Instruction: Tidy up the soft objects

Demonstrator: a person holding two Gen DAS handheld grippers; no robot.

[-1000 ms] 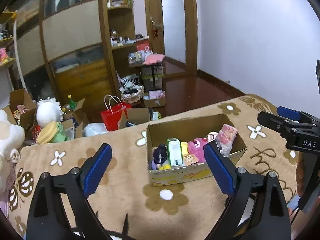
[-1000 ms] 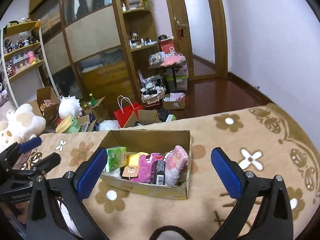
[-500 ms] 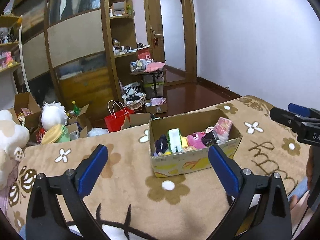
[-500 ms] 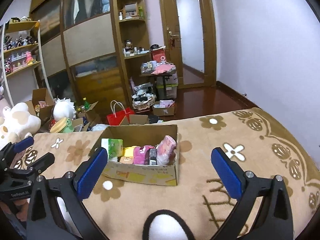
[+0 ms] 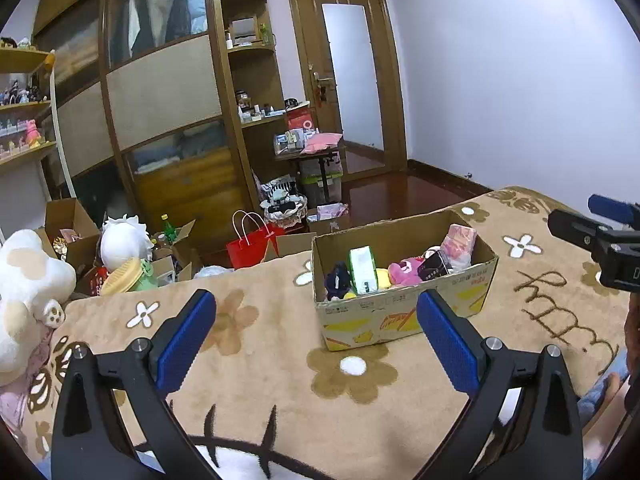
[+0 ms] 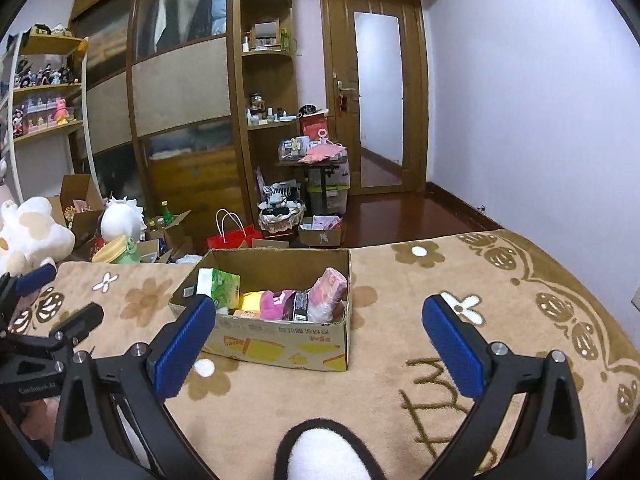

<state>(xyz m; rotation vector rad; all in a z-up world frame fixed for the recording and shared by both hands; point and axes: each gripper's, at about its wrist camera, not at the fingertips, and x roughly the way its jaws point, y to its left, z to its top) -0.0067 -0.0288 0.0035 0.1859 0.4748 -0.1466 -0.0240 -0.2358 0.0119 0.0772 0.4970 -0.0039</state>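
A cardboard box [image 5: 404, 320] [image 6: 280, 340] sits on a beige flowered blanket [image 5: 260, 344] [image 6: 400, 280]. Inside lie a green tissue pack [image 5: 362, 270] [image 6: 220, 286], a pink plush [image 5: 404, 270] [image 6: 274, 304], a pink wrapped pack [image 5: 460, 240] [image 6: 328, 288], a dark plush [image 5: 336, 278] and a black packet [image 6: 298, 306]. My left gripper [image 5: 316, 340] is open and empty, short of the box. My right gripper [image 6: 318, 344] is open and empty too, in front of the box. Each gripper shows at the edge of the other's view.
A large white-and-tan plush [image 5: 24, 280] [image 6: 28, 236] lies at the blanket's left end. Beyond the bed stand open cartons, a red bag [image 5: 250, 246] [image 6: 230, 236], a wardrobe [image 5: 160, 120] and a door [image 6: 378, 100]. The wood floor [image 6: 400, 216] lies past the far edge.
Both grippers have pulled back and tilted up from the box, which now looks smaller and farther. Both stayed open and empty.
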